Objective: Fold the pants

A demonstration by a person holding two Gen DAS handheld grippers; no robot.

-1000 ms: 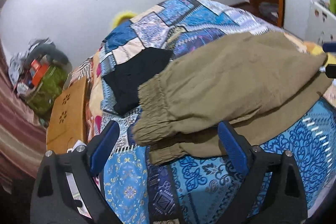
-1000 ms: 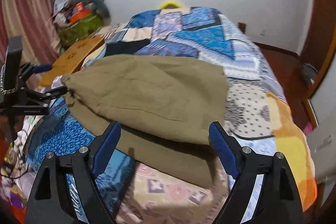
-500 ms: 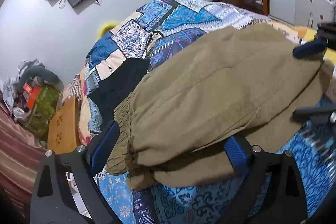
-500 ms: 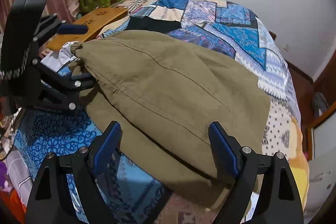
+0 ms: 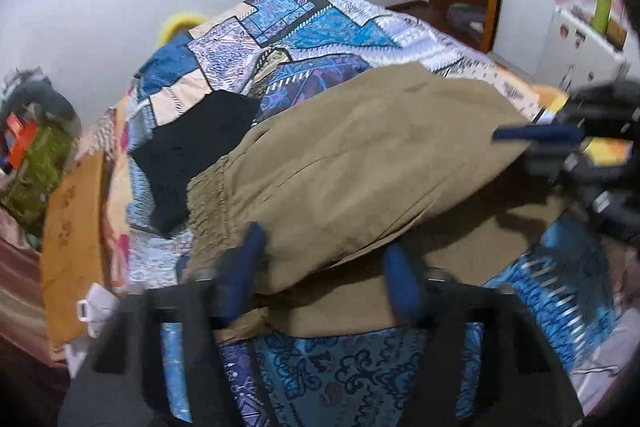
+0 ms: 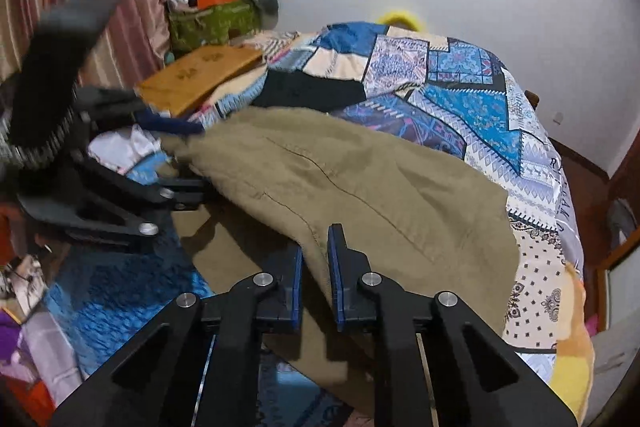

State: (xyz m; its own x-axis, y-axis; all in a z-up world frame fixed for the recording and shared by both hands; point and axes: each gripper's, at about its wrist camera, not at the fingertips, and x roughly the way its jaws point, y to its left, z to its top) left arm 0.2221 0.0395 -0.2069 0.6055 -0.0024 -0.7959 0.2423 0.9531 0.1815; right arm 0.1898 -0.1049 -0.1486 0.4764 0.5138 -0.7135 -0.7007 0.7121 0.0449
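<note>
Two pairs of blue-padded fingers are at the olive pants (image 6: 360, 195), one at each end. Your right gripper (image 6: 316, 275) has its jaws closing, and the pads already pinch a raised fold of the upper layer at the leg end; cloth runs up between them and drapes away to the right. Your left gripper (image 5: 324, 267) is closing too, blurred, its fingers straddling the near edge of the pants just beside the gathered waistband (image 5: 208, 199); the fabric sits between the pads, but you cannot tell whether they press it yet. Beyond the fingers, the pants lie folded lengthwise, top layer over a lower one, across the near part of the patchwork bedspread (image 5: 320, 23). Behind the waistband a black garment (image 5: 192, 155) rests on the bedspread.
</note>
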